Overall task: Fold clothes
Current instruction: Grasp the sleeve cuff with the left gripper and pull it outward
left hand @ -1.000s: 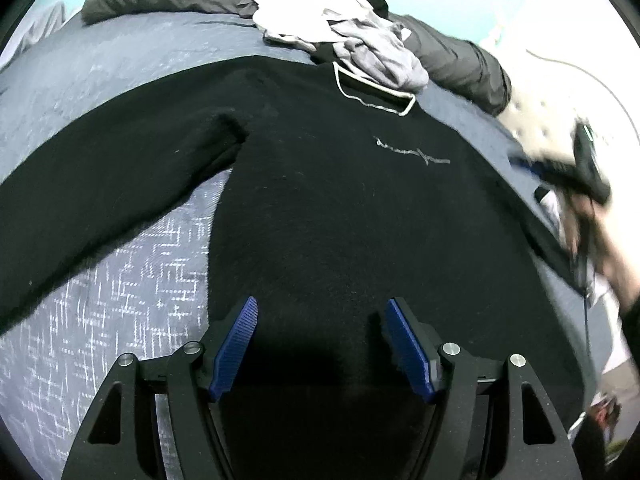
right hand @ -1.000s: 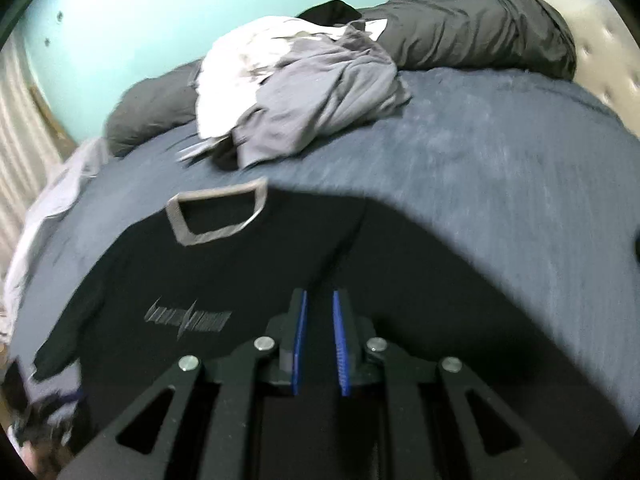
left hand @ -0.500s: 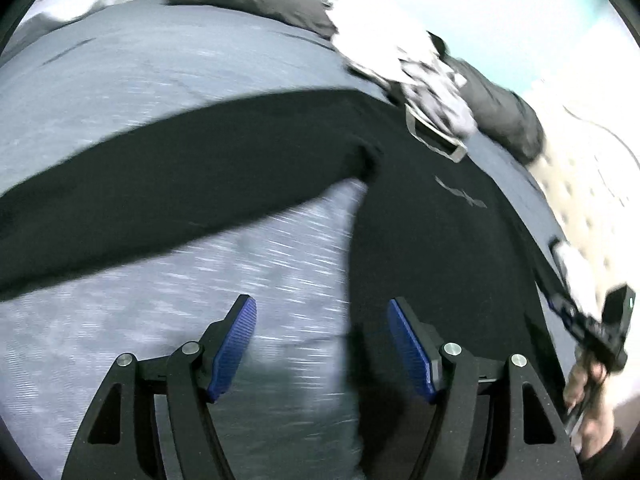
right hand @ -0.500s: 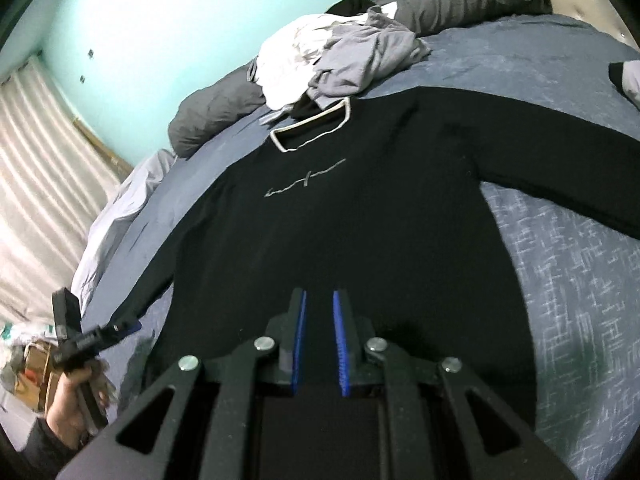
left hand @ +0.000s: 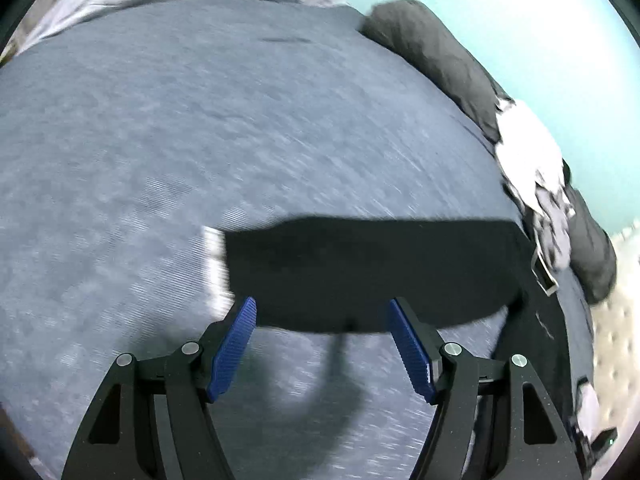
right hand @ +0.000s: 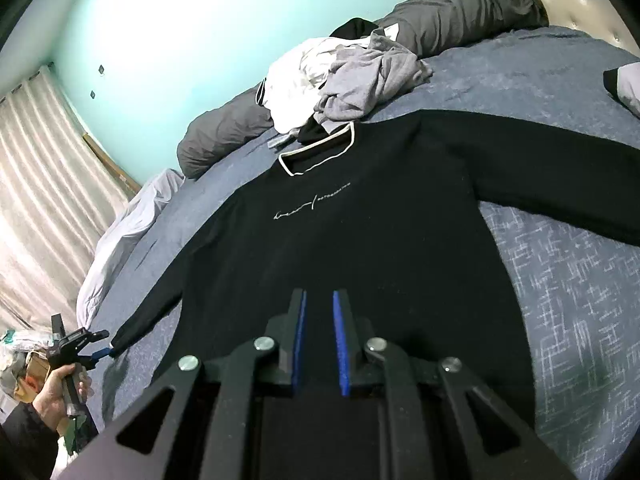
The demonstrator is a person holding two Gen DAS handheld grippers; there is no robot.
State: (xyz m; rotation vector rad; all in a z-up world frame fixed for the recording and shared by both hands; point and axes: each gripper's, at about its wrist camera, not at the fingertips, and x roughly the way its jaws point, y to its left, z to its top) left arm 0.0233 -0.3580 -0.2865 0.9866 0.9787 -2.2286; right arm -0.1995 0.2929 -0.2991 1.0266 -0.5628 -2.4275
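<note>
1. Left gripper [left hand: 322, 350]: blue pads spread wide, nothing between them, over the sleeve [left hand: 372, 272] end near its cuff; view blurred.
2. Sweater [right hand: 360, 248]: black, flat, front up on the blue bed [right hand: 560, 280], sleeves out to both sides.
3. Clothes pile [right hand: 344, 76]: beyond the collar, beside grey pillows [right hand: 460, 12].
4. Right gripper [right hand: 319, 344]: pads nearly together, narrow gap, over the hem; grip on cloth cannot be told.

Black long-sleeved sweater [right hand: 360, 248] w/ white-edged collar and thin white chest lettering lies face-up, spread flat on blue-grey bedspread, both sleeves stretched out to the sides; collar end touches heap of clothes.
</note>
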